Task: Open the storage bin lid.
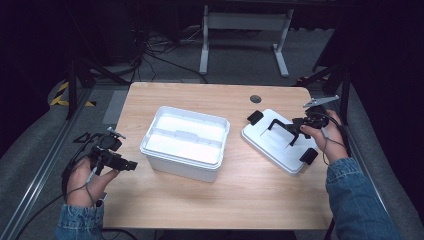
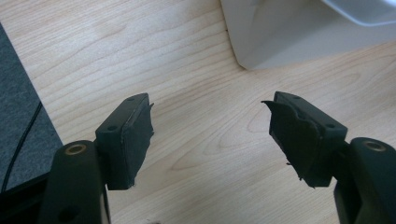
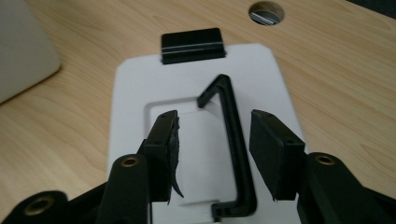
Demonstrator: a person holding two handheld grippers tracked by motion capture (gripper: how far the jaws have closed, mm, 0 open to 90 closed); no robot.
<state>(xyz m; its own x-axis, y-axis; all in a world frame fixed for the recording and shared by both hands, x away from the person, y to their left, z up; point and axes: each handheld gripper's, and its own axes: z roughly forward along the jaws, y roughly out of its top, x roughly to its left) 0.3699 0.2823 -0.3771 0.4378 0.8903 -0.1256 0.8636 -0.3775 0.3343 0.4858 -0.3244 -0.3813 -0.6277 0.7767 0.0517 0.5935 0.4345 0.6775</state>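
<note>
1. I am watching my right gripper (image 1: pixel 294 129) hovering over the white lid (image 1: pixel 280 145); its fingers (image 3: pixel 273 154) are standing apart, released, with the lid's black handle (image 3: pixel 233 154) running between them and the pads clear of it.
2. The lid is lying flat on the right part of the counter (image 1: pixel 240 195): a smooth white plastic rectangle with rounded corners, a shallow recess in the middle and a ribbed black latch (image 3: pixel 192 45) at each short end.
3. My left gripper (image 1: pixel 131 165) is resting at the counter's left edge, its fingers (image 2: pixel 128 140) released with bare pale wood grain between them; their black pads are looking frayed at the edges.
4. The open white bin (image 1: pixel 186 141), boxy with a lipped rim, is sitting mid-counter, well apart from the lid.
</note>
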